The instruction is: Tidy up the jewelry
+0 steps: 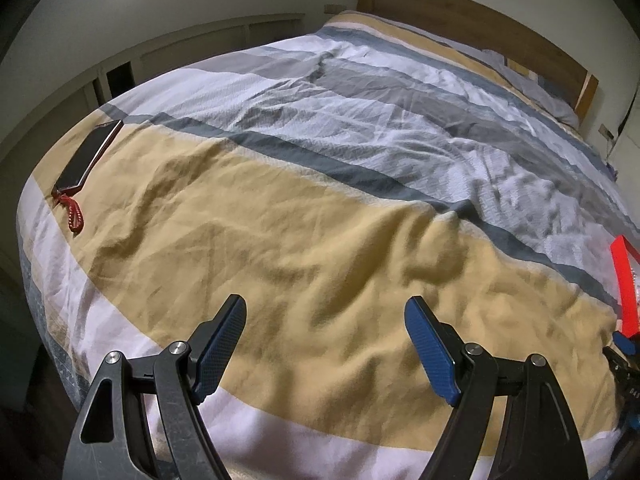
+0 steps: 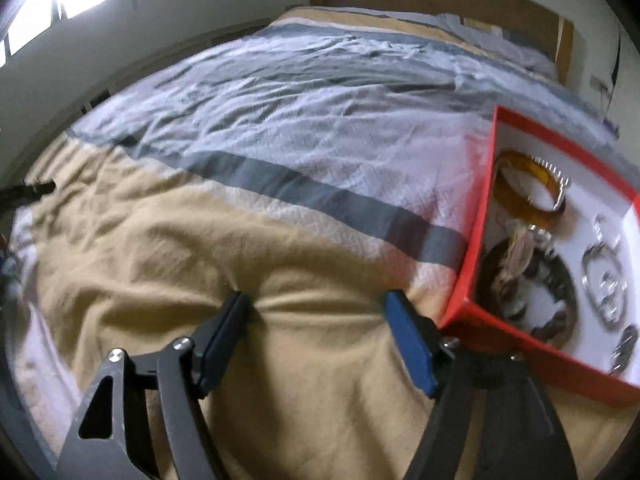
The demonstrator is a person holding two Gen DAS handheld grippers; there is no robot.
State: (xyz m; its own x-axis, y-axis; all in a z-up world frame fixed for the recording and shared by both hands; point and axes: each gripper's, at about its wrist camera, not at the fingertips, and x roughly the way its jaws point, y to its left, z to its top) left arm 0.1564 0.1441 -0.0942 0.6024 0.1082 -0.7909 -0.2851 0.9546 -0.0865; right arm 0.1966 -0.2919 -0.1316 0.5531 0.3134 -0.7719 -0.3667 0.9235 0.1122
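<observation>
A red jewelry box (image 2: 476, 264) with a white inside lies on the bed at the right of the right wrist view. Inside are an amber bangle (image 2: 520, 192), a dark beaded bracelet (image 2: 556, 280) and silver pieces (image 2: 604, 276). My right gripper (image 2: 318, 300) stands open over the yellow bedcover, just left of the box, nothing between its blue pads. My left gripper (image 1: 325, 306) is open too, above bare yellow cover. The box's red edge (image 1: 624, 280) shows at the right border of the left wrist view. A red beaded strap (image 1: 74, 212) hangs off a phone at far left.
A dark phone (image 1: 86, 156) lies near the bed's left edge. The striped cover (image 1: 360, 128) is rumpled, with a wooden headboard (image 1: 460, 16) at the far end. The other gripper's tip (image 1: 624, 344) shows at the right edge of the left wrist view.
</observation>
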